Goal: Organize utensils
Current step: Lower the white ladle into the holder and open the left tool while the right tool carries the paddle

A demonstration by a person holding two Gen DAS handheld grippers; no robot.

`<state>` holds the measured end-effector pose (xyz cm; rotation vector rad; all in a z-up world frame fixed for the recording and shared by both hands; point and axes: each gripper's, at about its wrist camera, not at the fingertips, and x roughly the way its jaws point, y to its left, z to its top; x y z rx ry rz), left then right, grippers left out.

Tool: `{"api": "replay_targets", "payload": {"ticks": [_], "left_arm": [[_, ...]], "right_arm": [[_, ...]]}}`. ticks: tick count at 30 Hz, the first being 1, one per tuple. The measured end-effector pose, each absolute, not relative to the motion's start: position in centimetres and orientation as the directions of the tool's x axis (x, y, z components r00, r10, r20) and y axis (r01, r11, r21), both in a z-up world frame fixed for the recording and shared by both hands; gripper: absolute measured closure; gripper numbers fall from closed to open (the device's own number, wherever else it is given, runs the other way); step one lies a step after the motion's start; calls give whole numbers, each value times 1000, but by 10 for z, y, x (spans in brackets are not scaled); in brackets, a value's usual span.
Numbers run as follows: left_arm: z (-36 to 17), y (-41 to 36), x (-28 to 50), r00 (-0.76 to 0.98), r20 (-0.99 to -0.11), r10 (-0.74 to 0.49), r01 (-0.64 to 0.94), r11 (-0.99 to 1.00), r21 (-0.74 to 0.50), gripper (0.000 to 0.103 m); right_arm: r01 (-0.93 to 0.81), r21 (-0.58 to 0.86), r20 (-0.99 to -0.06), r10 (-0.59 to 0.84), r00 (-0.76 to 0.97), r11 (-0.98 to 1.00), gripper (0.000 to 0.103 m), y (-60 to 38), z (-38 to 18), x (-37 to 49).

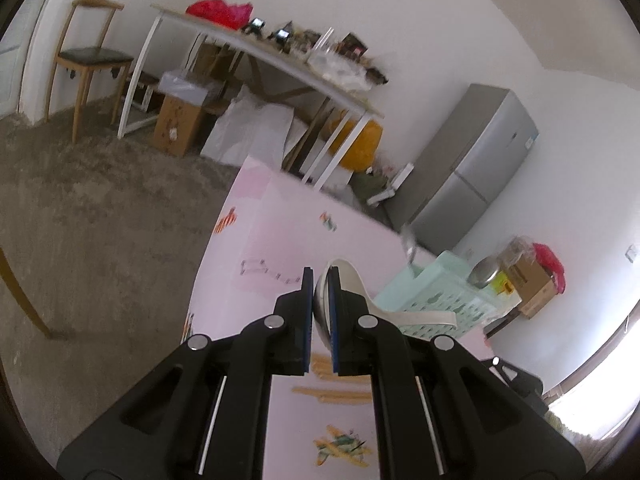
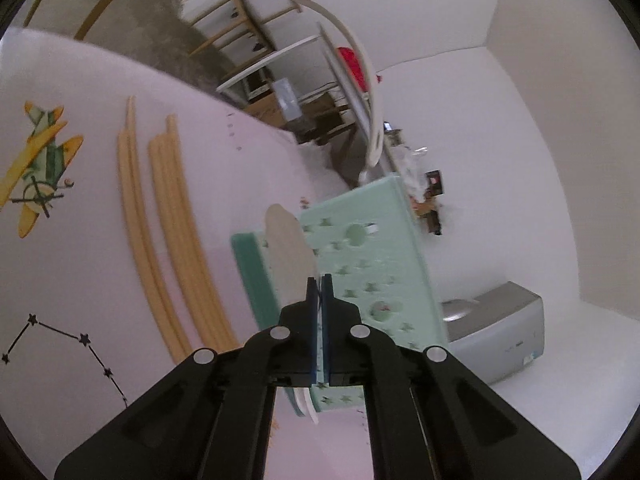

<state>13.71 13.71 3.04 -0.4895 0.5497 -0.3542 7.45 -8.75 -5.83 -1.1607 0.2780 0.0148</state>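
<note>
My left gripper [image 1: 319,276] is shut on the bowl of a white ladle [image 1: 412,316]; its handle sticks out right, over the mint-green basket [image 1: 440,300]. In the right wrist view the same ladle [image 2: 352,44] hangs at the top, handle arching down toward the basket [image 2: 376,260]. My right gripper [image 2: 319,280] is shut on a metal spoon [image 2: 288,248], blurred, held over the basket's near edge. The spoon also shows in the left wrist view [image 1: 409,246], above the basket. Several wooden chopsticks [image 2: 168,232] lie on the pink tablecloth [image 2: 80,280], and show below my left gripper [image 1: 332,392].
A grey fridge [image 1: 472,168] stands beyond the table. A white desk [image 1: 256,52] with clutter and boxes under it lines the far wall, a wooden chair [image 1: 88,56] at its left. A metal bowl [image 1: 484,272] and a cardboard box [image 1: 528,280] sit behind the basket.
</note>
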Motion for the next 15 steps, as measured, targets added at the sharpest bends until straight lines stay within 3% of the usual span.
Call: {"api": "replay_targets", "payload": {"ticks": [7, 11, 15], "left_arm": [[85, 122, 141, 851, -287, -439, 275, 840, -468, 97], [112, 98, 148, 888, -250, -386, 292, 893, -342, 97], [132, 61, 160, 910, -250, -332, 305, 942, -140, 97]], "right_arm": [[-52, -850, -158, -160, 974, 524, 101, -107, -20, 61], [-18, -770, -174, -183, 968, 638, 101, -126, 8, 59], [21, -652, -184, -184, 966, 758, 101, -146, 36, 50]]}}
